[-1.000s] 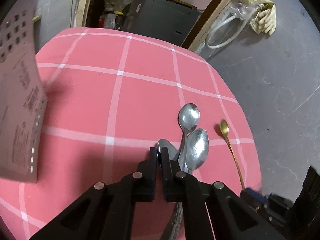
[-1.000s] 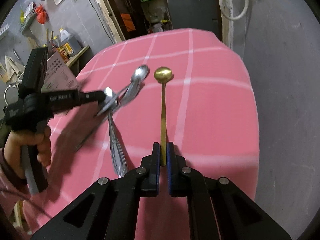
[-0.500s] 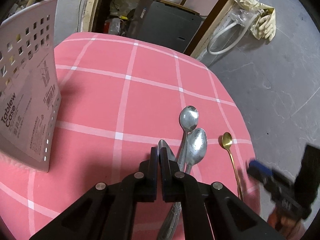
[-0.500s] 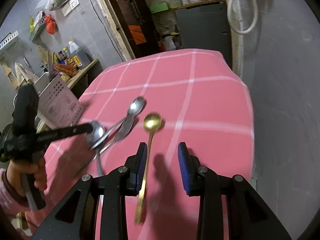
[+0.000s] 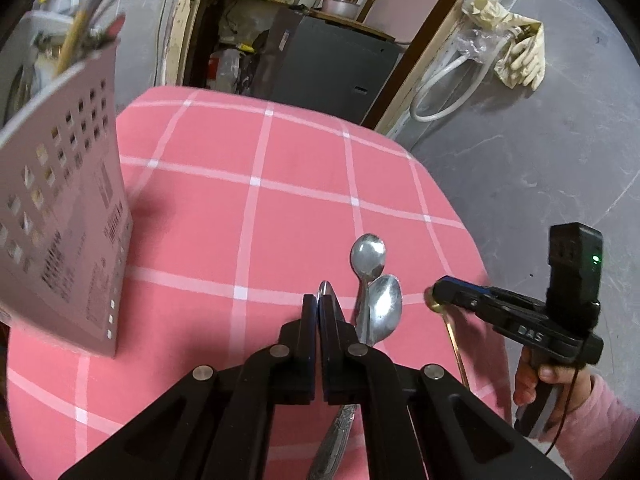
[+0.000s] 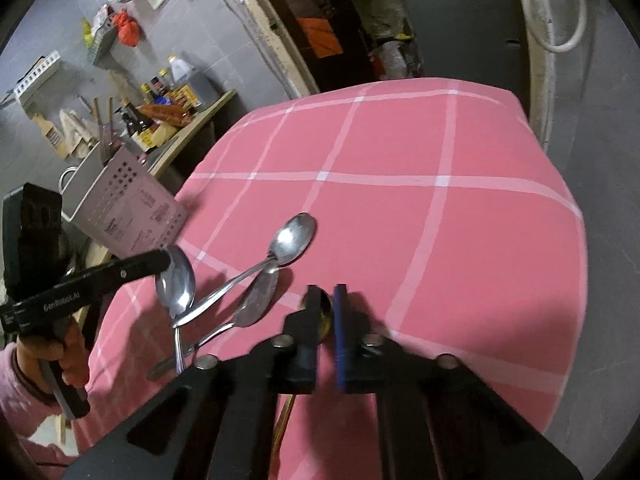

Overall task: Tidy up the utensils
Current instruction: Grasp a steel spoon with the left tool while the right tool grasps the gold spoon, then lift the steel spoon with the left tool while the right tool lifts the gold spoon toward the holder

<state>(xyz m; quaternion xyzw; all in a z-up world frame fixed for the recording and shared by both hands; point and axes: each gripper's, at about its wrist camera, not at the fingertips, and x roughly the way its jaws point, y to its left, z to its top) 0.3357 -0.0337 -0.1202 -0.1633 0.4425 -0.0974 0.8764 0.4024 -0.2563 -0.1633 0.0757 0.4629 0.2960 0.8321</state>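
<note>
My left gripper is shut on a silver spoon, gripping its bowl and holding it above the pink checked tablecloth. Two more silver spoons lie crossed on the cloth to its right; they also show in the right wrist view. My right gripper has its jaws narrowly apart around the bowl of a gold spoon, whose handle trails back on the cloth. A perforated grey utensil holder stands at the table's left with utensils in it.
The table edge drops to a grey floor on the right. A dark cabinet and white hose stand behind the table. A cluttered counter with bottles is at the far left.
My right gripper opened, let go of the gold spoon's handle and moved forward over its bowl, jaws narrowing. My left gripper pulled back and up with its spoon; the holder came more into view.
</note>
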